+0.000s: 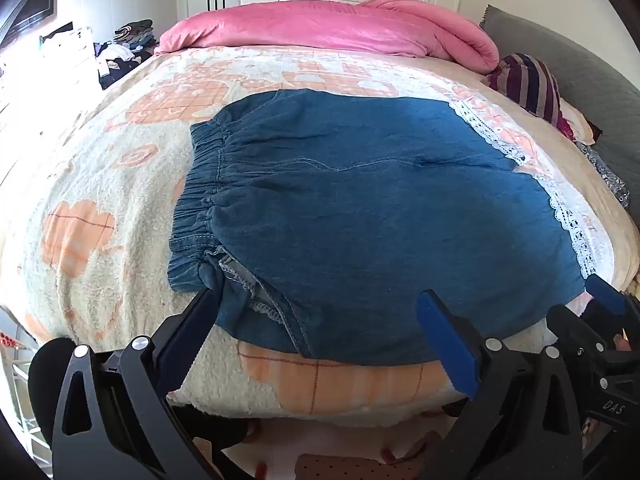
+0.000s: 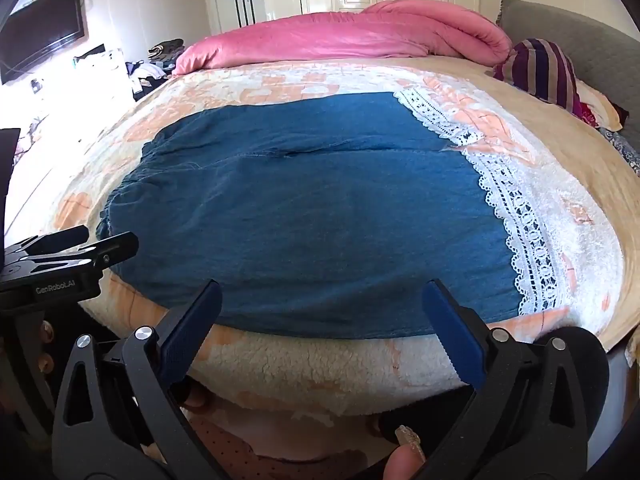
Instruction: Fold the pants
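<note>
In the left wrist view, the left gripper [image 1: 316, 320] is hovering with its blue-padded fingers [image 1: 448, 344] spread wide apart and nothing between them, pointing down over the near edge of the bed. The blue denim pants with a gathered elastic waistband and white lace hems [image 1: 360, 208] are lying flat on the fluffy cream-and-orange patterned blanket [image 1: 100, 200], waistband toward the left, lace cuffs toward the right. The near edge of the pants is lying just beside the blanket's front drop; a turned-out seam is showing near the left finger. Bare blanket is lying open to the left of the waistband and beyond the pants, up to the rolled pink quilt [image 1: 328, 28] at the far side. A striped purple cushion [image 1: 528, 84] is resting by the grey padded headboard [image 1: 568, 64] at the right. The right gripper [image 1: 604, 296] is showing at the right edge, near the lace corner.

In the right wrist view, the right gripper [image 2: 320, 304] is likewise standing wide open and empty, its tips just over the near edge of the pants [image 2: 304, 208]. The lace hem [image 2: 528, 240] is running down the right, with free blanket [image 2: 592, 240] beyond it. The left gripper [image 2: 108, 248] is reaching in from the left toward the waistband corner; whether it is touching the cloth cannot be told.
</note>
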Demonstrator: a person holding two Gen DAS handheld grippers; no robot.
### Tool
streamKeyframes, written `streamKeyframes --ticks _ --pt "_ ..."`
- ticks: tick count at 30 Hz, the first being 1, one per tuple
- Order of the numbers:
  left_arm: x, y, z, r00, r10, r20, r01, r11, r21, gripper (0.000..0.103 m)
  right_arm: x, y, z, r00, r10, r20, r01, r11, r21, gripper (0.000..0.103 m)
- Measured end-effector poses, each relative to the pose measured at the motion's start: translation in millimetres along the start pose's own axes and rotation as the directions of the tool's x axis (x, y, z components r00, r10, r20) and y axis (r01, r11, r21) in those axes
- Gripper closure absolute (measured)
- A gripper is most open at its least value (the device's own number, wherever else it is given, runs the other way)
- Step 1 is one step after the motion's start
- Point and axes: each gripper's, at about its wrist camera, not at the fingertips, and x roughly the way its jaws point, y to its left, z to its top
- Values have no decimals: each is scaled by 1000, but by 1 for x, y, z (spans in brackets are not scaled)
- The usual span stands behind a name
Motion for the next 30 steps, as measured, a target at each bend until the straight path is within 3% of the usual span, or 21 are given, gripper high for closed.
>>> streamKeyframes --ticks 30 --pt "-4 -1 1 1000 3 13 -3 1000 13 4 -7 1 3 999 -32 21 32 999 -4 8"
